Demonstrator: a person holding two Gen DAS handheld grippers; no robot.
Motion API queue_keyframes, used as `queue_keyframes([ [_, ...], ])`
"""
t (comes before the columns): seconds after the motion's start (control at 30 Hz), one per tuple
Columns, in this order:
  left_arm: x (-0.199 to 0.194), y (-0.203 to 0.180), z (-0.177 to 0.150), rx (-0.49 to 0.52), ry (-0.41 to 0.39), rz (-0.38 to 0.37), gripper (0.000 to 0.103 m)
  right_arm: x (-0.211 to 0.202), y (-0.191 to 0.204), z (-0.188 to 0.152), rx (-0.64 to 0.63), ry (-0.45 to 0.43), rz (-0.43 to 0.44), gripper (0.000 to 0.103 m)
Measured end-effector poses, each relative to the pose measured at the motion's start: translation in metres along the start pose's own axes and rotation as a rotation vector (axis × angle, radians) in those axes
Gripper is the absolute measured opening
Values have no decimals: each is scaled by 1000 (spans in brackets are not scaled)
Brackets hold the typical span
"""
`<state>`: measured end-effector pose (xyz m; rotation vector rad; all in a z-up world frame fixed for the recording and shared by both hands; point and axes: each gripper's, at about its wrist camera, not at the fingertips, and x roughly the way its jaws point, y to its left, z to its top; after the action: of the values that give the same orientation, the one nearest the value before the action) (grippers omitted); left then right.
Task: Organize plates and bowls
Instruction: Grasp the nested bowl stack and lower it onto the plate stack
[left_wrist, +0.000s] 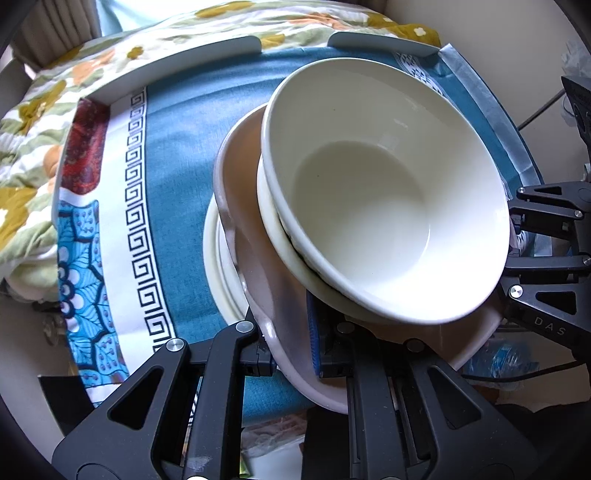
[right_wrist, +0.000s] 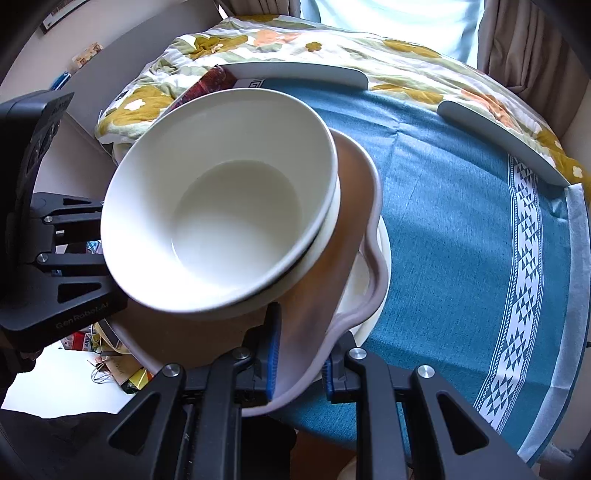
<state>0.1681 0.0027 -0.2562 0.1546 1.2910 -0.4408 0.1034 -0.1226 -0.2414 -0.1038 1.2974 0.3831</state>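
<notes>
Up close from the left wrist, the left gripper (left_wrist: 291, 354) pinches the wavy rim of a pinkish plate (left_wrist: 258, 295) carrying stacked white bowls (left_wrist: 384, 206) over a blue tablecloth (left_wrist: 184, 206). From the right wrist, the right gripper (right_wrist: 299, 365) clamps the plate's opposite rim; another plate (right_wrist: 373, 295) seemingly lies beneath.

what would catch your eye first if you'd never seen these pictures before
A stack of white bowls fills the middle of both views, sitting tilted on a pale wavy-edged plate with a cream plate beneath. Both grippers clamp that wavy plate's rim: the left gripper on one side, the right gripper on the other. Underneath lies a teal tablecloth with white patterned borders.
</notes>
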Motion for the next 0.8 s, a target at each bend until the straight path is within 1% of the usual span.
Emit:
queue_keyframes([
  [0.1,5,2,-3,-19,10,-15,10,2,-1,-3,8,-18,-6,17],
  [0.13,4,2,-3,-18,2,-12,10,3,0,-3,9,-23,-9,17],
  [0.43,7,-6,-5,22,-22,47,10,8,0,-6,12,-28,-32,17],
  [0.63,6,-8,-2,35,3,75,13,8,0,-4,25,-15,-33,17],
  [0.73,4,-8,-1,55,19,79,14,8,-3,-3,37,-7,-22,17],
  [0.8,2,-7,0,60,38,66,14,6,-3,-3,42,-6,-21,17],
])
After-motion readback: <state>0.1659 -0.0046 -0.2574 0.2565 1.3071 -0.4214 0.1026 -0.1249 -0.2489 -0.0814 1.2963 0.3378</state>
